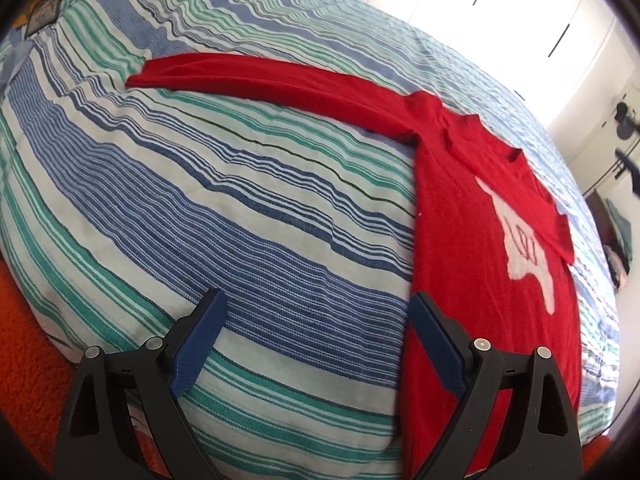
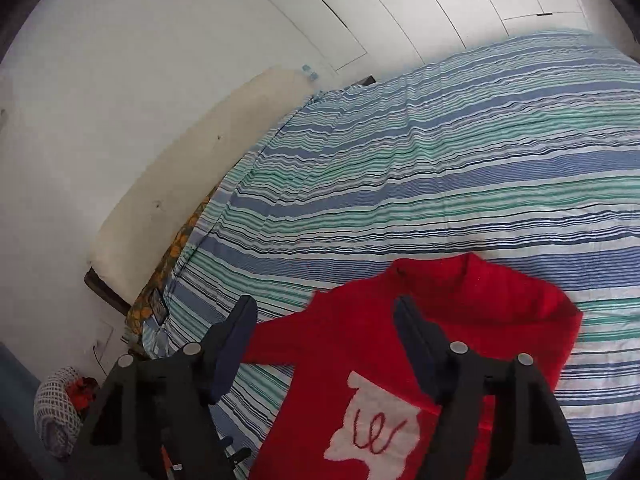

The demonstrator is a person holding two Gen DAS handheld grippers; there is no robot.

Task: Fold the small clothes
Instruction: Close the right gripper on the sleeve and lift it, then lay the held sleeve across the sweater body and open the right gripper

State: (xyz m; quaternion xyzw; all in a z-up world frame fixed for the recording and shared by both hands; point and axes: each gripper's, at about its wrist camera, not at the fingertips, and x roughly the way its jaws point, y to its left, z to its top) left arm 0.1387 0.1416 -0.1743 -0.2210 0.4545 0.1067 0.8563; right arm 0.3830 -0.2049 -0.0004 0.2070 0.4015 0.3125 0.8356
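Note:
A small red sweater with a white patch lies flat on the striped bed cover. One long sleeve stretches out to the far left; the other is folded over the chest. My left gripper is open and empty, low over the bed at the sweater's near hem, its right finger over the red cloth. In the right wrist view the sweater lies just ahead. My right gripper is open and empty above its chest.
The bed cover fills most of both views. An orange rug lies by the bed's edge. White cupboard doors stand beyond the bed. A cream headboard and a small basket are at the left.

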